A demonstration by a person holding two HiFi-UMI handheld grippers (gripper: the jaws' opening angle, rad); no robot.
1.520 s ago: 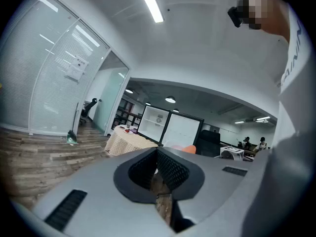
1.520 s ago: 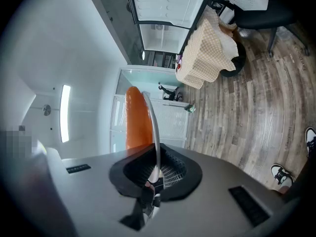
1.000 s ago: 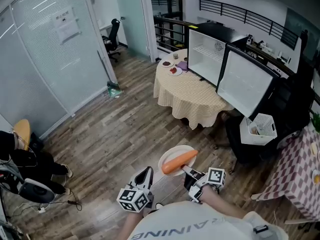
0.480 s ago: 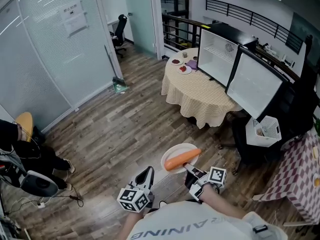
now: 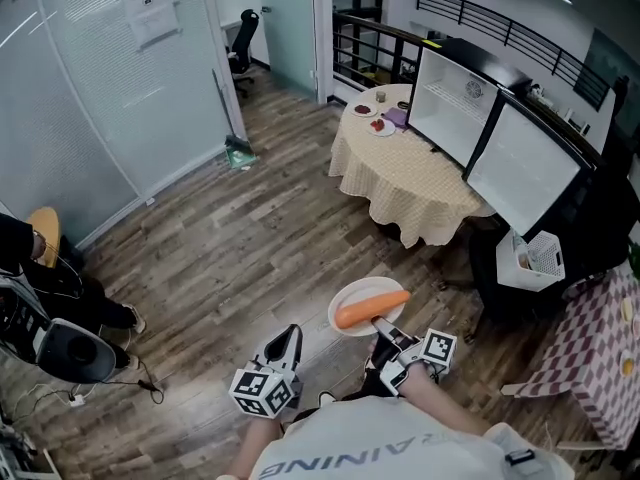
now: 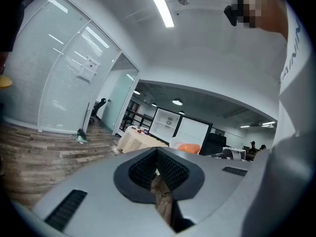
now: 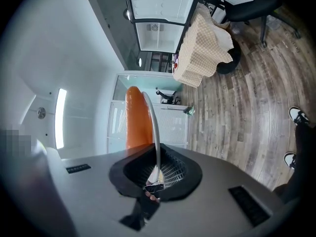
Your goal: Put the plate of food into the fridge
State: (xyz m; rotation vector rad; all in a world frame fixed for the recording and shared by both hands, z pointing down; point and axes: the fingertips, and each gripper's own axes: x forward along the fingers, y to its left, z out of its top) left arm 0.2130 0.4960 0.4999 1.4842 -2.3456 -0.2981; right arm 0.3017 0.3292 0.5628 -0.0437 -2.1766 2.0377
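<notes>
My right gripper (image 5: pixel 383 325) pinching rim of white plate (image 5: pixel 349 293), carrot (image 5: pixel 371 308) on it just ahead. Left gripper (image 5: pixel 290 337) alongside, jaws pressed together, empty. Open fridge (image 5: pixel 452 108) well ahead.

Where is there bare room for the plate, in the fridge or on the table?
The fridge compartment looks bare inside. The checked tablecloth is free from the fridge's front to the near edge. It is crowded only at the far rim, where small dishes sit. The open door bounds the right side. The right tongs hold the plate.
</notes>
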